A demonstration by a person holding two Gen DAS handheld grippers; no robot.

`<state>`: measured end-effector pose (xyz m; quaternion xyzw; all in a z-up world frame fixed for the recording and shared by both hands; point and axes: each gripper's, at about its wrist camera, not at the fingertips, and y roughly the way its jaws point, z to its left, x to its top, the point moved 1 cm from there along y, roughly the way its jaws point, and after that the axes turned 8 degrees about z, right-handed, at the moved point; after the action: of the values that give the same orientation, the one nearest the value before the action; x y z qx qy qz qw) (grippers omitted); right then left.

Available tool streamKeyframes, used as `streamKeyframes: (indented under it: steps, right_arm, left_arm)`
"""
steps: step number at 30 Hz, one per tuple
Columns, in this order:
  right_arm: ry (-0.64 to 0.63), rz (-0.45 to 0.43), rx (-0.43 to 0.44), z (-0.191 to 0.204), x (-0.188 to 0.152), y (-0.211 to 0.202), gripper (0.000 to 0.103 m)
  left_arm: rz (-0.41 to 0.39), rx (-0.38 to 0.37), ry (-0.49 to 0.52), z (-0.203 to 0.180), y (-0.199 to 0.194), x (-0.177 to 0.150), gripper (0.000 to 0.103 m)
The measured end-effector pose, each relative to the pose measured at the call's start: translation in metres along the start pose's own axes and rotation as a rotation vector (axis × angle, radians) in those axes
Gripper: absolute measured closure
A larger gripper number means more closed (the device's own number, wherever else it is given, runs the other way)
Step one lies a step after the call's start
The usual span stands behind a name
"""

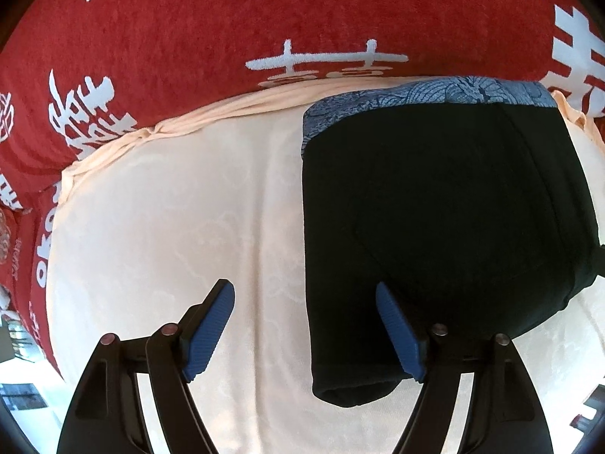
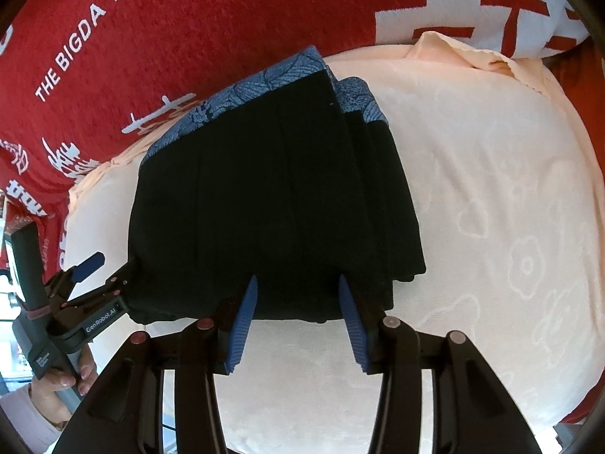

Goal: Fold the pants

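Black pants (image 1: 435,208) lie folded into a thick rectangle on a cream cover (image 1: 170,208), their blue patterned waistband (image 1: 427,94) at the far end. My left gripper (image 1: 302,285) stands open over the pants' left edge, one pad (image 1: 210,327) above bare cover, the other above black cloth. The right wrist view shows the same pants (image 2: 272,196) and my right gripper (image 2: 298,280) open at their near folded edge, which lies flat and unpinched between its blue pads (image 2: 244,325). The left gripper (image 2: 109,268) appears there at the pants' near left corner.
A red blanket (image 1: 227,19) with white lettering lies bunched behind the cream cover (image 2: 491,208). A hand (image 2: 64,382) holds the left gripper's handle at the lower left. The cover's edge drops off at the left (image 1: 49,302).
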<state>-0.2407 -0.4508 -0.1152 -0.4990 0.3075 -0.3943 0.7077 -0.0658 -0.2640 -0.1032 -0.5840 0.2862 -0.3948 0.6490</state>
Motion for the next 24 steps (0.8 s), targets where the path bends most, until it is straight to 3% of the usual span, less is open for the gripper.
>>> streamKeyframes:
  steps: [12,14,19,24]
  right_arm:
    - [0.064,0.003,0.002,-0.026,-0.002,-0.013,0.053]
    - [0.078,0.006,0.000,-0.033,-0.004,-0.014,0.053]
    - [0.103,0.005,0.004,-0.047,-0.008,-0.018,0.045]
    - [0.098,0.012,0.023,-0.053,-0.007,-0.019,0.043]
  left_arm:
    - [0.024,-0.013,-0.003,-0.001,-0.004,0.004,0.024]
    - [0.028,-0.036,-0.010,0.002,-0.004,0.006,0.002]
    - [0.013,-0.080,-0.021,0.009,-0.011,0.013,0.000]
    - [0.058,-0.122,-0.048,0.015,-0.002,0.024,0.000]
